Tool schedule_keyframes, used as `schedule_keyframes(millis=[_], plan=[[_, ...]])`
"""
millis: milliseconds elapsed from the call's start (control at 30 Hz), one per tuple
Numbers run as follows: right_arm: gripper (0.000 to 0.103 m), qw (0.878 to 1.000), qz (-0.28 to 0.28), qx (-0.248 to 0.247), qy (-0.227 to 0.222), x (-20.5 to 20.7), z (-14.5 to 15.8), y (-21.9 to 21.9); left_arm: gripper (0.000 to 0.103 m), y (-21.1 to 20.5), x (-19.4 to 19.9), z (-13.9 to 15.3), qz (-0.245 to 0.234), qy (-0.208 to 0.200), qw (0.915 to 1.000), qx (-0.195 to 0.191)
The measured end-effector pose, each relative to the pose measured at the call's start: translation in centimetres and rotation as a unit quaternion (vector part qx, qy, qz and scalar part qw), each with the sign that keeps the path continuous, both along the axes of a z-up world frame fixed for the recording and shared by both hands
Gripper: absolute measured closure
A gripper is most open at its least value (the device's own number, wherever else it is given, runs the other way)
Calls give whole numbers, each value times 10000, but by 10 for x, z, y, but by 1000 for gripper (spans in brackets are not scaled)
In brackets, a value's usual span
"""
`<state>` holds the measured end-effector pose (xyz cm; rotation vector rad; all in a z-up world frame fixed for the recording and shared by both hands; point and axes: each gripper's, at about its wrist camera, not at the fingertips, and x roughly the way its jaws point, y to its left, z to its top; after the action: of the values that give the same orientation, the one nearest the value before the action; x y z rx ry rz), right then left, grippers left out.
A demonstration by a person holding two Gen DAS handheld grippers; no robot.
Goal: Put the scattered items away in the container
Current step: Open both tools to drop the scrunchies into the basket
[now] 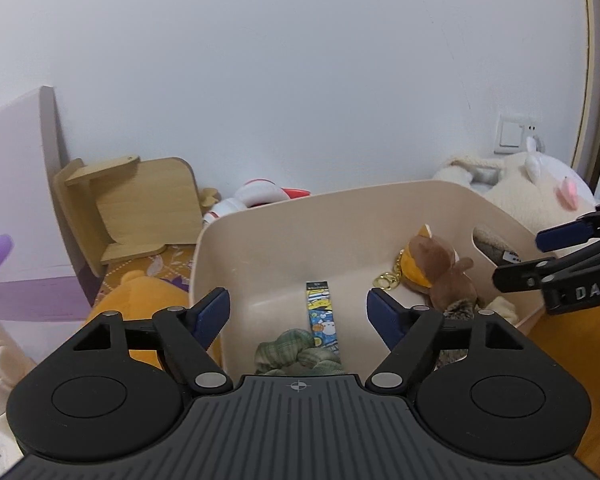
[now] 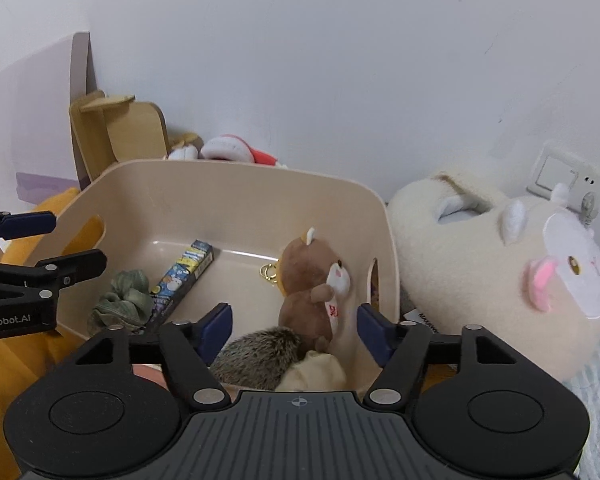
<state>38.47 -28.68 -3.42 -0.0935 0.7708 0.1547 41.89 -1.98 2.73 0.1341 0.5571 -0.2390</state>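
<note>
A beige plastic bin [image 1: 260, 220] [image 2: 236, 184] holds a brown plush keychain bear [image 1: 440, 268] [image 2: 312, 280], a green scrunchie [image 1: 296, 354] [image 2: 120, 300], a patterned slim box [image 1: 322, 316] [image 2: 182, 280] and a hedgehog plush [image 2: 256, 354] [image 1: 458, 312]. My left gripper [image 1: 298, 316] is open and empty above the bin's near left side; it also shows in the right wrist view [image 2: 60, 244]. My right gripper [image 2: 294, 330] is open and empty over the hedgehog; it also shows in the left wrist view [image 1: 528, 258].
A large cream plush [image 2: 500, 272] [image 1: 532, 192] lies right of the bin. An orange plush [image 1: 140, 304] [image 2: 16, 356] lies left of it. A wooden stand [image 1: 132, 208] [image 2: 116, 136] and a red-white toy [image 1: 260, 196] [image 2: 232, 148] sit behind, by the wall.
</note>
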Motion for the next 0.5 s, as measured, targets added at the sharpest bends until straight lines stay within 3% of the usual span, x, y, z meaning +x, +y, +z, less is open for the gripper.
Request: schedule_keyframes(millis=[333,500], plan=[[24,9991,-45,281,-323,-60,7,-9,19,31,-69,4,-34,-344,9994,-21],[17,9986,-170,220,-460,-97,-4,-6,19,35,-97,-16,-135,-172,9994,252]])
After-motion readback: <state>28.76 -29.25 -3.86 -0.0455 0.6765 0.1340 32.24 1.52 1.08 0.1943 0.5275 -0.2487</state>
